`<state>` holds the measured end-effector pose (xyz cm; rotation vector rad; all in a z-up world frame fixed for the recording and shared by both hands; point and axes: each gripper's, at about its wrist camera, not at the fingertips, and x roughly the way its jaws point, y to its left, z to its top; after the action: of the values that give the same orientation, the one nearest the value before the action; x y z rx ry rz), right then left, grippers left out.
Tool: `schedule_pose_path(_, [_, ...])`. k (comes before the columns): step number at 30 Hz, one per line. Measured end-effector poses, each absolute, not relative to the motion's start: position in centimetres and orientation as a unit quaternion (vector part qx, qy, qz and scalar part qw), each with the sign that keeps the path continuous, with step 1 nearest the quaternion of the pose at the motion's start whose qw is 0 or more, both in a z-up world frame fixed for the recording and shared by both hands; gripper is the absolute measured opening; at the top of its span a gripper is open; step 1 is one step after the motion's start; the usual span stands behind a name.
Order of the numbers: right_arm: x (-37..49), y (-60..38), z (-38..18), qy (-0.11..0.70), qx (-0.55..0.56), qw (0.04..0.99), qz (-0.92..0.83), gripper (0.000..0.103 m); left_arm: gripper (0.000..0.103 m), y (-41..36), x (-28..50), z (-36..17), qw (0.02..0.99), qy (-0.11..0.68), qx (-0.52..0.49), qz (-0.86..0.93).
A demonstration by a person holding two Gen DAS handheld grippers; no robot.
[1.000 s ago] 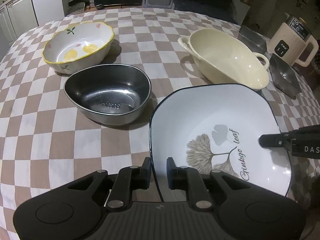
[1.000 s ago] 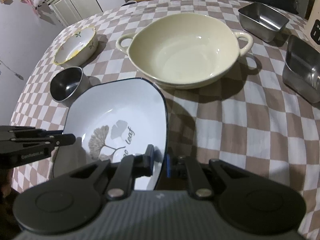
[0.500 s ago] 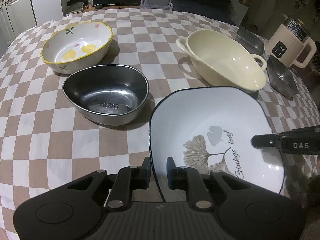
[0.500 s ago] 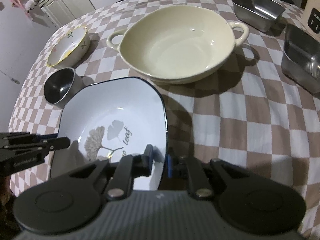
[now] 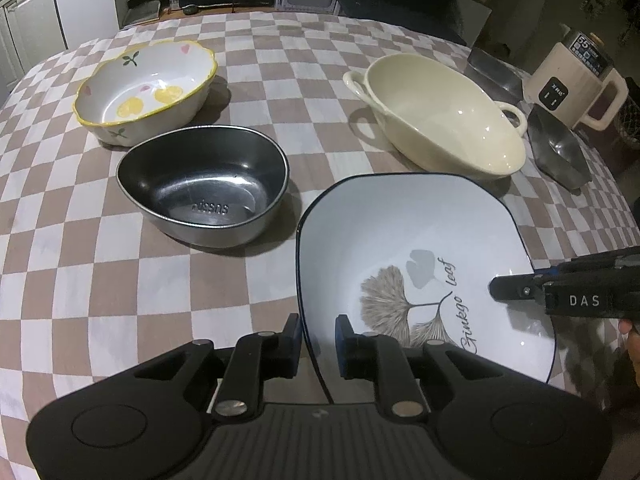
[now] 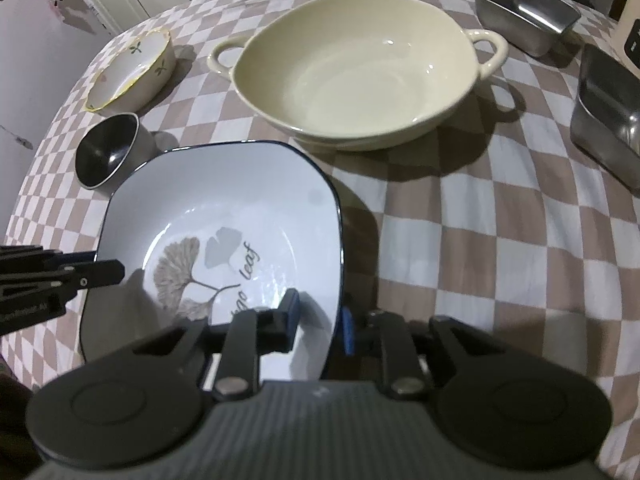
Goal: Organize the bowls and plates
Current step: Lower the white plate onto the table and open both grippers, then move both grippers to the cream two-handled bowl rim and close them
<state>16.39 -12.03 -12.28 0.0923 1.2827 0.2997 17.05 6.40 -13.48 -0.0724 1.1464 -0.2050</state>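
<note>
While both tools grip opposite rims of the ginkgo plate (image 5: 420, 248), held above the checkered worktop (image 5: 120, 280), sorting looks barely begun. The left hand-held gripper (image 5: 318, 338) and right hand-held gripper (image 6: 320, 322) are each clamped on it. Nearby, the cream two-handled bowl (image 6: 356, 68), steel bowl (image 5: 204, 184) and floral bowl (image 5: 146, 88) sit separate, unstacked.

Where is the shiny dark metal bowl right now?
In the left wrist view, the dark oval metal bowl sits left of centre on the checkered tablecloth, between the yellow-rimmed flowery bowl and the white ginkgo-leaf plate.
</note>
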Motion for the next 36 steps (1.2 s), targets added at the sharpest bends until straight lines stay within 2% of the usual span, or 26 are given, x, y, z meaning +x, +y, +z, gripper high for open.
schedule_pose_path(10, [16.4,-12.1,-12.3,0.596,0.039,0.789,0.142,0.027,0.021,6.3,17.2,-13.6,0.83,0.549,-0.033,-0.096])
schedule_pose_path(11, [16.4,-12.1,-12.3,0.597,0.037,0.789,0.142,0.027,0.025,6.3,17.2,-13.7,0.828,0.551,-0.035,-0.097])
schedule_pose_path(13, [16.2,-12.0,-12.2,0.597,0.029,0.789,0.144,0.029,0.04,6.3,17.0,-13.8,0.826,0.554,-0.037,-0.098])
schedule_pose_path(14, [16.1,-11.9,-12.2,0.596,0.026,0.789,0.146,0.031,0.053,6.3,17.0,-13.8,0.825,0.555,-0.038,-0.097])
schedule_pose_path(15, [15.9,-11.8,-12.2,0.597,0.023,0.789,0.147,0.039,0.063,6.2,16.8,-13.7,0.826,0.555,-0.038,-0.097])
schedule_pose_path(16, [15.8,-11.8,-12.2,0.599,0.021,0.787,0.146,0.049,0.067,6.2,16.7,-13.6,0.826,0.554,-0.037,-0.097])
schedule_pose_path(18, [15.6,-11.8,-12.2,0.6,0.019,0.786,0.146,0.057,0.082,6.0,16.5,-13.4,0.828,0.551,-0.035,-0.096])
schedule_pose_path(20, [15.3,-11.9,-11.9,0.598,0.017,0.788,0.146,0.065,0.089,6.0,16.2,-13.3,0.828,0.552,-0.031,-0.095])
schedule_pose_path(21, [15.2,-12.0,-11.7,0.596,0.018,0.79,0.145,0.073,0.093,6.0,16.1,-13.3,0.828,0.552,-0.029,-0.093])
schedule_pose_path(22, [15.1,-12.1,-11.6,0.594,0.019,0.791,0.145,0.08,0.095,6.0,16.0,-13.2,0.829,0.551,-0.028,-0.091])
schedule_pose_path(26, [14.7,-13.3,-11.1,0.584,0.03,0.798,0.144,0.09,0.101,6.1,15.6,-12.9,0.833,0.545,-0.024,-0.087])
schedule_pose_path(29, [14.4,-14.3,-10.6,0.573,0.043,0.805,0.146,0.103,0.103,6.2,15.4,-12.6,0.839,0.538,-0.025,-0.08])
schedule_pose_path(36, [14.1,-16.0,-8.4,0.509,0.075,0.845,0.147,0.103,0.103,5.7,16.0,-10.7,0.857,0.508,-0.023,-0.076])
